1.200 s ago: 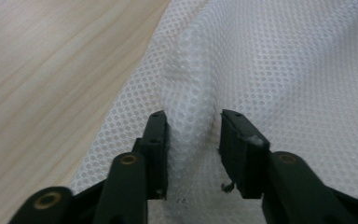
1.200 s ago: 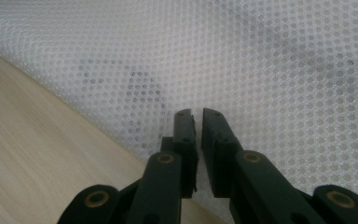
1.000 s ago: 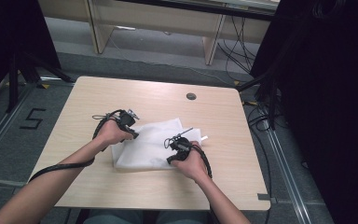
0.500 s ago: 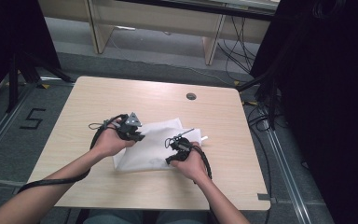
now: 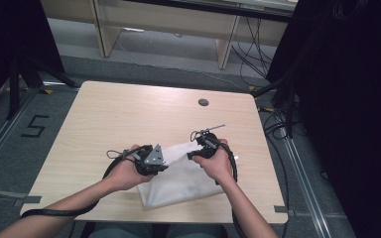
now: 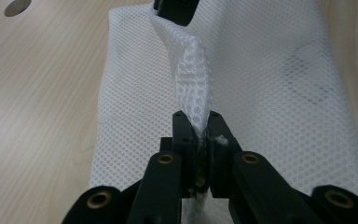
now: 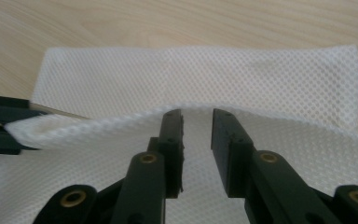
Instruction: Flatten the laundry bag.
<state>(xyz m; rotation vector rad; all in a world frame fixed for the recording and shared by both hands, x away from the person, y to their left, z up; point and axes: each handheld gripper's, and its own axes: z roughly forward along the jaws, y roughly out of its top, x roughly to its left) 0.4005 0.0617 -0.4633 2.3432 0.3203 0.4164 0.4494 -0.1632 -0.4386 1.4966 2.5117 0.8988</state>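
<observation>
left gripper (image 6: 195,127) clamped on white mesh bag (image 5: 186,181) edge | right gripper (image 7: 196,116) jaws parted beside the raised fold, nothing gripped | both hands drawn nearer since a second ago, bag shifted on tabletop (image 5: 124,116) | likely opening its mouth

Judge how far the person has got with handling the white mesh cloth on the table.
Done: the mesh cloth lies on the table, one layer lifted. In hand: the left gripper is shut on a raised ridge of cloth; the right gripper has its fingers apart around the lifted edge, not clamped. Left: closing the right gripper, then whatever fold or opening follows, which can't be told.
</observation>
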